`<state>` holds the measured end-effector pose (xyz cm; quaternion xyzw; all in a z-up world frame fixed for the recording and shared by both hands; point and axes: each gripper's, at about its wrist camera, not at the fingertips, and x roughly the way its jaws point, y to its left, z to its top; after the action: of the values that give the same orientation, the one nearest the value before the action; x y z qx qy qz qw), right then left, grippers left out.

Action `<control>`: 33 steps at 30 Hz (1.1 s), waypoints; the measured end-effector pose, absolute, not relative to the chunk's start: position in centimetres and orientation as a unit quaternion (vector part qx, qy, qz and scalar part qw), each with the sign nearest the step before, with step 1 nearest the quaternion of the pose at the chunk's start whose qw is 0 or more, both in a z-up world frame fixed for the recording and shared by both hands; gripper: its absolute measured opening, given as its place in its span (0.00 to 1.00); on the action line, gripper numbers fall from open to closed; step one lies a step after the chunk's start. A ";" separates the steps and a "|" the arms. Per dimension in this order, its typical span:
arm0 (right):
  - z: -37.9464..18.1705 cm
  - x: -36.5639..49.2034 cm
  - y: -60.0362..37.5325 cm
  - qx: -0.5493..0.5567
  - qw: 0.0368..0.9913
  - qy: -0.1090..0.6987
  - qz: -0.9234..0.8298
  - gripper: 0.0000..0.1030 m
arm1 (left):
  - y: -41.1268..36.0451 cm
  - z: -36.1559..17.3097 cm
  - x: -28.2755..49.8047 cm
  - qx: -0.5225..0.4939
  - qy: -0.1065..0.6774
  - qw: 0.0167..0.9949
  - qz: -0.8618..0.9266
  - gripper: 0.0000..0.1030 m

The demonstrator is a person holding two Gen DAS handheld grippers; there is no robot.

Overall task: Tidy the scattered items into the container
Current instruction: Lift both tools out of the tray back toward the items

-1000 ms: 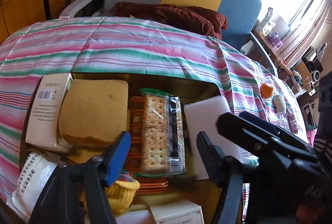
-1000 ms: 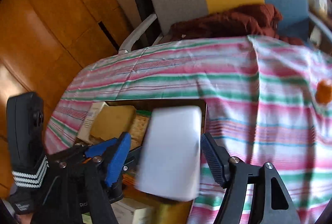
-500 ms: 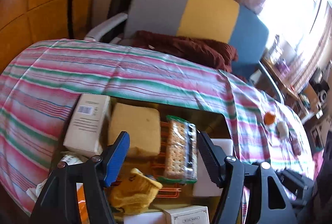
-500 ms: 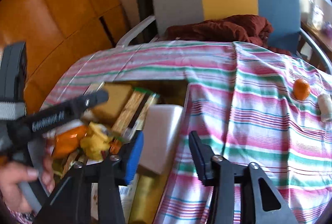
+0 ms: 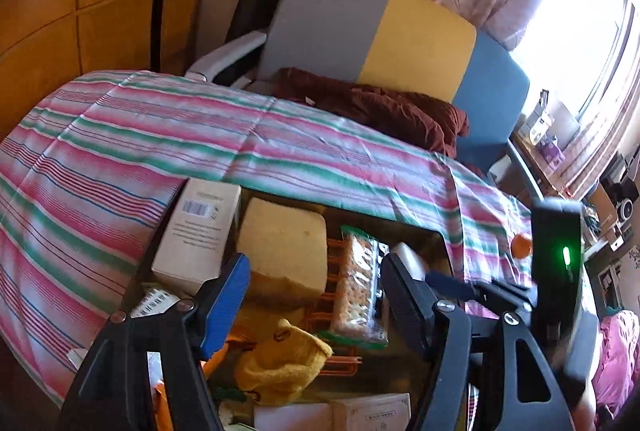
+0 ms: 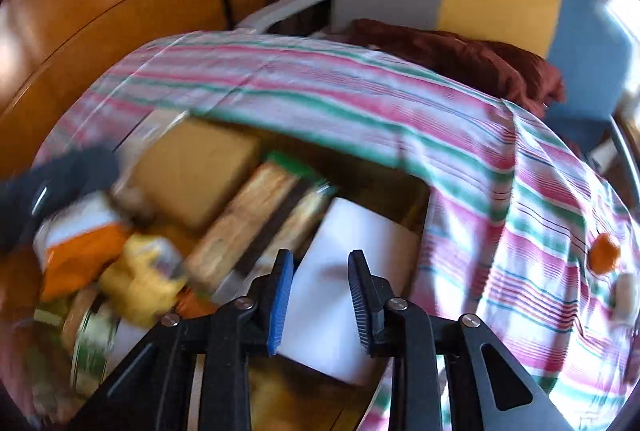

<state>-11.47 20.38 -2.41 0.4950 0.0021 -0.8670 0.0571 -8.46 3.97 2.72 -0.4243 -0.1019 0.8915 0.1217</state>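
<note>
Over the brown open-topped container (image 6: pixel 412 191) on the striped-cloth worktop (image 5: pixel 280 151), the right claw (image 6: pixel 316 295) hovers above a white rectangular foam-like block (image 6: pixel 352 255) that lies in the container's right end. Its jaws stand narrowly apart; the block shows in the gap behind them, and whether the pads touch it cannot be told through the blur. The left claw (image 5: pixel 312 295) is spread wide and empty above the middle of the container.

Judging by how things lie, the step in hand is settling the white block among the items already packed: a tan sponge slab (image 5: pixel 280 251), a clear-wrapped pack of crackers (image 5: pixel 360 287), a white carton with a barcode (image 5: pixel 196 231) and a yellow knitted cloth (image 5: pixel 280 363).

The block's long axis runs from the claw away toward the container's far right corner, roughly alongside the cracker pack, and its broad white face is turned up, tilted against the wall.

Next comes the small round orange fruit (image 6: pixel 604 253) still out on the cloth well to the right, with a pale object just beside it. That calls for swinging the right claw over there, opening wider, and closing gently on something that may roll.
</note>
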 end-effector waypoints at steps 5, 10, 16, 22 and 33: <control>-0.8 -9.5 22.6 0.448 0.073 -0.073 -0.888 0.46 | 6.2 2.5 -8.0 -0.428 -0.079 0.147 0.888 0.67; 0.8 -5.6 26.7 0.394 0.016 -0.135 -0.909 0.71 | 9.4 2.0 -7.8 -0.440 -0.060 0.171 0.880 0.67; -0.2 -1.3 33.4 0.385 -0.072 -0.185 -0.901 0.73 | 14.9 2.1 -6.5 -0.449 0.005 0.221 0.866 0.67; -2.5 3.6 41.5 0.386 -0.164 -0.255 -0.872 0.71 | 23.1 1.5 -4.3 -0.439 0.105 0.285 0.845 0.67; -3.5 9.0 48.4 0.369 -0.251 -0.272 -0.853 0.71 | 31.4 -1.5 -2.7 -0.441 0.181 0.294 0.828 0.67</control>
<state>9.03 48.45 -3.46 0.3688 -0.2720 -0.8526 -0.2510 -2.67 31.37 -1.55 -0.4414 0.1813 0.8281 0.2941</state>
